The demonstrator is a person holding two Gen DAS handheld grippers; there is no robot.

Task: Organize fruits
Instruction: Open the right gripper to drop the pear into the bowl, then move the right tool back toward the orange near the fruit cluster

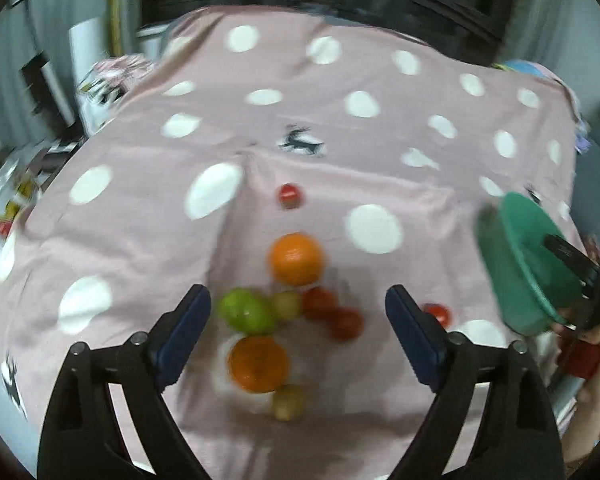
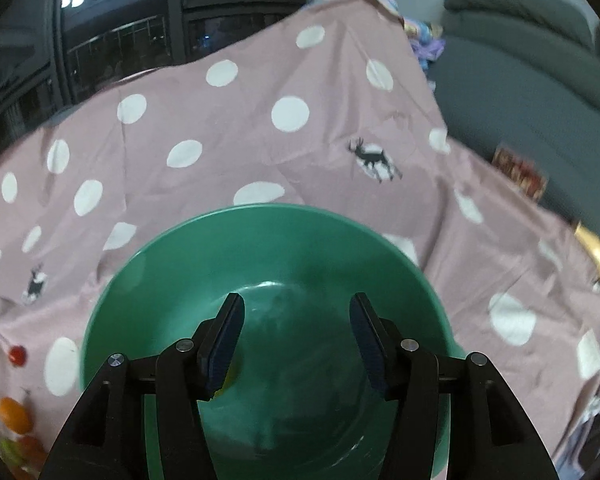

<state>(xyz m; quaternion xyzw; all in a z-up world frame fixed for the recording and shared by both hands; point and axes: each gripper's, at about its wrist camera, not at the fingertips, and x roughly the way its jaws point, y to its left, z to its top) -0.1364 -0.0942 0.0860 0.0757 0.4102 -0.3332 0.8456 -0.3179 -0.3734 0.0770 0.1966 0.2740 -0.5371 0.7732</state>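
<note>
The fruits lie loose in a cluster on the pink polka-dot cloth point(image 1: 340, 152) covering the table, toward its near edge. In the left wrist view, from far to near: a small red round fruit point(image 1: 290, 195) on its own, a large orange point(image 1: 296, 259), then a row of a green apple-like fruit point(image 1: 247, 311), a small pale yellow-green fruit point(image 1: 287, 305) and two red tomato-like fruits point(image 1: 332, 312) touching one another; nearer still a second orange point(image 1: 259, 364) with another small yellow-green fruit point(image 1: 289, 401) against its near side. One more red fruit point(image 1: 440, 314) sits just beyond the right finger. Motion blur softens all outlines.

The left gripper point(image 1: 298, 300) hangs over this cluster with its dark blue pads spread wide — nothing is held between them.

The round green plastic bowl point(image 2: 260, 240) is toward the right edge of the cloth. The right gripper point(image 2: 296, 312) points into its hollow, fingers partly apart; whether a finger presses the near rim cannot be told. A small yellowish patch shows beside the left pad, unidentifiable.

The left view alone shows the whole cluster, the bowl tilted from outside and a hand on a red handle. The right view alone shows the bowl's interior, a grey sofa point(image 2: 540, 60) beyond the table's right edge and a dark window point(image 2: 120, 32) behind; the fruits appear only at its lower left margin.
</note>
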